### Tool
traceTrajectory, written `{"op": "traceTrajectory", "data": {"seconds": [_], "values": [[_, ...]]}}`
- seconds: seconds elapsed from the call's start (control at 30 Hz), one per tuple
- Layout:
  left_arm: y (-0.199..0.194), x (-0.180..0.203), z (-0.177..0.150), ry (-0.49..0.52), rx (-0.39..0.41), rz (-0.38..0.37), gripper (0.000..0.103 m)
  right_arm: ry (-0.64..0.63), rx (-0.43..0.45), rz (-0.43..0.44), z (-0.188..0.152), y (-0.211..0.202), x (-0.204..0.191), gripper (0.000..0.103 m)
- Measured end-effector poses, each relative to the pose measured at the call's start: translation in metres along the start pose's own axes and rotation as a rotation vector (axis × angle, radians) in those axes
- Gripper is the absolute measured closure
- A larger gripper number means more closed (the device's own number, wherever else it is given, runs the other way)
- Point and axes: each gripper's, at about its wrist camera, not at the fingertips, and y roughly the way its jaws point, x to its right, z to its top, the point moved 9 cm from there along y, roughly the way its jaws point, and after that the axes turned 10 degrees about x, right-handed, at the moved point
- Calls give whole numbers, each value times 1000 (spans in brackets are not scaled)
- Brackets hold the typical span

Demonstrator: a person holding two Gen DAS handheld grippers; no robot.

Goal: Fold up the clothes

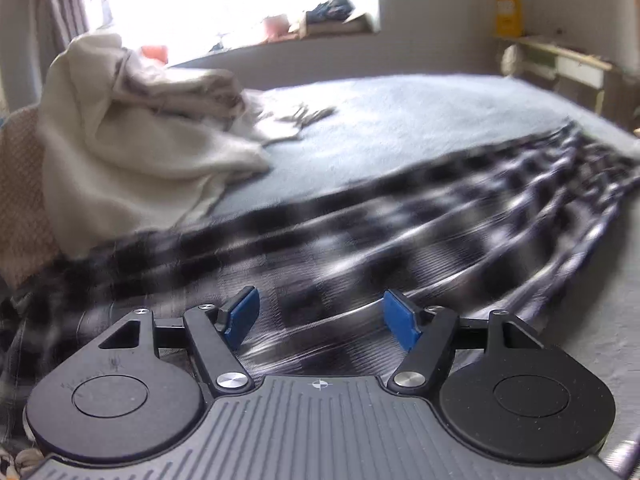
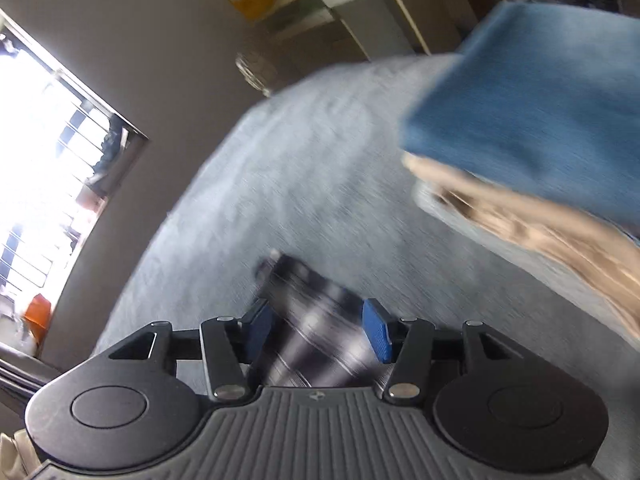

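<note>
A black-and-white plaid garment (image 1: 360, 232) lies spread in a long band across the grey-blue bed cover (image 1: 400, 128), blurred by motion. My left gripper (image 1: 322, 318) hovers low over its near edge, open, with the blue pads (image 1: 242, 316) wide apart and nothing pinched. In the right wrist view, a narrow end of the plaid garment (image 2: 312, 320) runs between the fingers of my right gripper (image 2: 318, 330). Its jaws stand apart, and the right pad (image 2: 378, 330) shows its bare face. The view is tilted and blurred.
A crumpled cream cloth pile (image 1: 132, 132) sits at the bed's far left. A folded stack, blue cloth (image 2: 540, 100) over beige cloth (image 2: 540, 232), rests on the bed to the right of my right gripper. Beyond are a bright window (image 1: 240, 0) and a wooden shelf (image 1: 560, 56).
</note>
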Motion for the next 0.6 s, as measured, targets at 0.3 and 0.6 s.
{"op": "traceTrajectory", "data": {"seconds": [0.3, 0.6], "values": [[-30, 52, -9, 137, -15, -191, 35, 173, -107, -72, -45, 18, 66, 68], [-43, 63, -25, 277, -16, -183, 35, -29, 55, -14, -13, 0, 23, 101]]}}
